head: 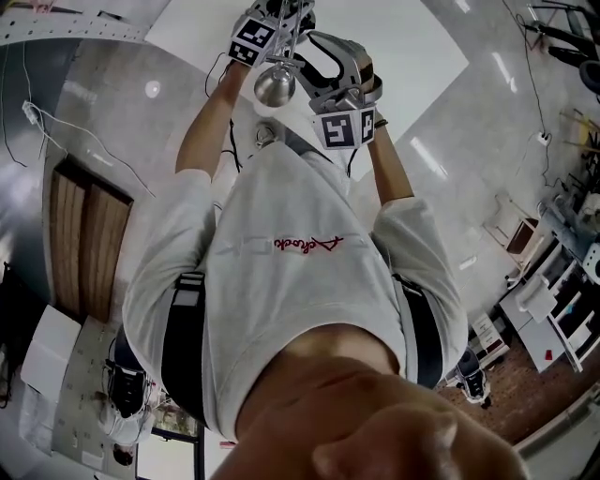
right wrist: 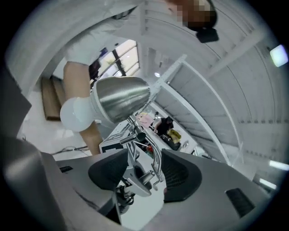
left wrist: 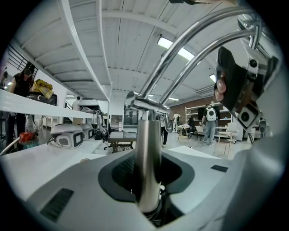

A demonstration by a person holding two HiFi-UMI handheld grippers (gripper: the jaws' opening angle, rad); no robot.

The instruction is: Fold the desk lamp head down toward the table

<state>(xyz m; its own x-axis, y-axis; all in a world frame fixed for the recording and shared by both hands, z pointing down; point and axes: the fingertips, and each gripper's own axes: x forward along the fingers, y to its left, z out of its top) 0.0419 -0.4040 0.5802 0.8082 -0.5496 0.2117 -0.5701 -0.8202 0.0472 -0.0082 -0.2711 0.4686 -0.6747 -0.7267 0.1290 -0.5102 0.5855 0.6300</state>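
Lamp head [head: 275,84], in the head view, hung between your two hands over what looked like the white desk [head: 412,66], close to its near edge. The left gripper [head: 281,23] sat above it in the picture and the right gripper [head: 330,80] just beside it on the right. That view did not show how either pair of fingers stood.

In the left gripper view your fingers [left wrist: 67,180] were pinching the lamp's upright stem [left wrist: 149,153], which ran straight up between them. The curved arm rods [left wrist: 189,49] swept up and to the right towards your right gripper [left wrist: 244,85]. The head itself was out of this view.

The right gripper view alone showed the head whole [right wrist: 119,103]. It lay above and to the left of your fingers [right wrist: 108,169], its long axis tilted, with the white bulb [right wrist: 76,115] at the lower-left end. Those fingers stood spread. The chrome joint [right wrist: 149,162] sat between them, but the pads did not press on it, so that hand held nothing.

Your right hand was the nearer one to the head. Judging by this, the fold was not yet done, and that hand needed a fresh hold higher up while the left steadied the stem.
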